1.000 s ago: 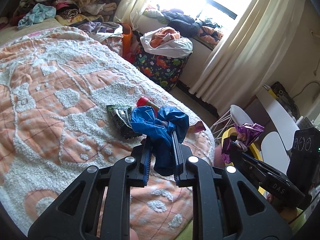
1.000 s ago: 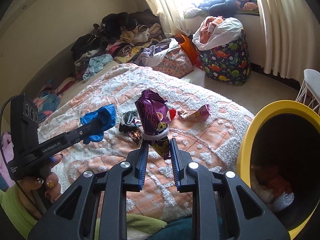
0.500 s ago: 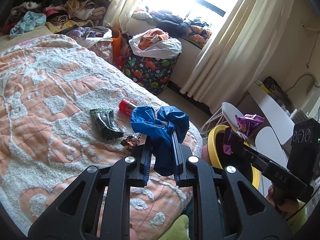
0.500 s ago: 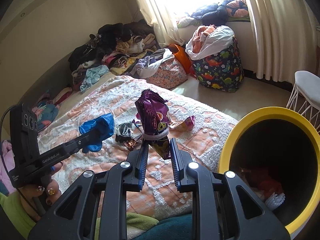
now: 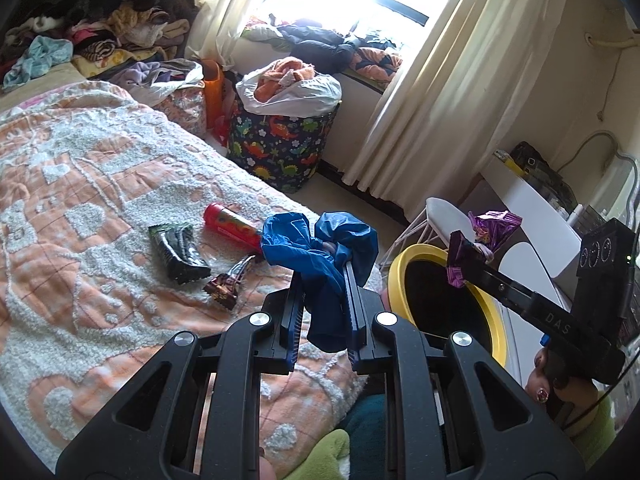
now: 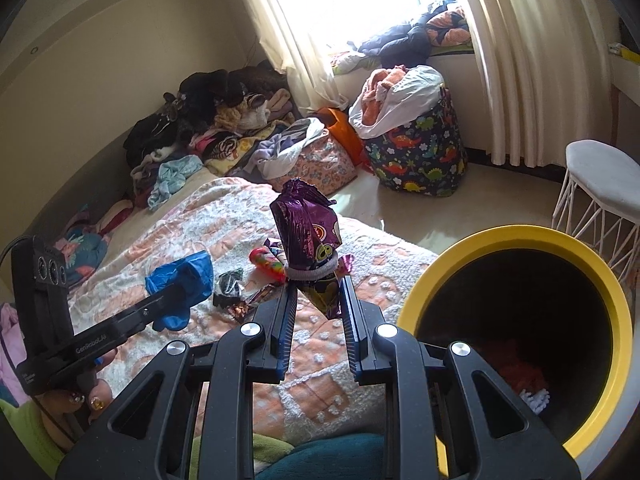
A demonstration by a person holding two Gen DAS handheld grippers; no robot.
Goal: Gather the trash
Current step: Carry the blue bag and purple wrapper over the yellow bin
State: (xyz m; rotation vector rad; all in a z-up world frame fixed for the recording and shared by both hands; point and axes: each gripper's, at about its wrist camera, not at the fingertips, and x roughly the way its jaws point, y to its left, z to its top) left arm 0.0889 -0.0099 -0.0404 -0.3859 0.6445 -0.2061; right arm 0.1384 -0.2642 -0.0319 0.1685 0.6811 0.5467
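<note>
A: What does the left gripper (image 5: pixel 322 276) have?

B: Its jaws are clenched on a crumpled blue plastic bag (image 5: pixel 320 252); the bag bulges above the fingertips and hangs down between the pads, held up over the edge of the bed (image 5: pixel 80 208).

A: And the right gripper (image 6: pixel 318 284)?

B: Closed on a purple snack wrapper (image 6: pixel 308 236), pinched at its lower end so the wrapper stands upright above the fingers. It is just beside the yellow-rimmed bin (image 6: pixel 516 236), which lies to its right with some trash already at the bottom.

A: Anything left on the bed?

B: Yes, on the orange and white blanket: a red tube (image 5: pixel 230 224), a dark green wrapper (image 5: pixel 178 250) and a small brown wrapper (image 5: pixel 228 284), all close together, beyond the left gripper
</note>
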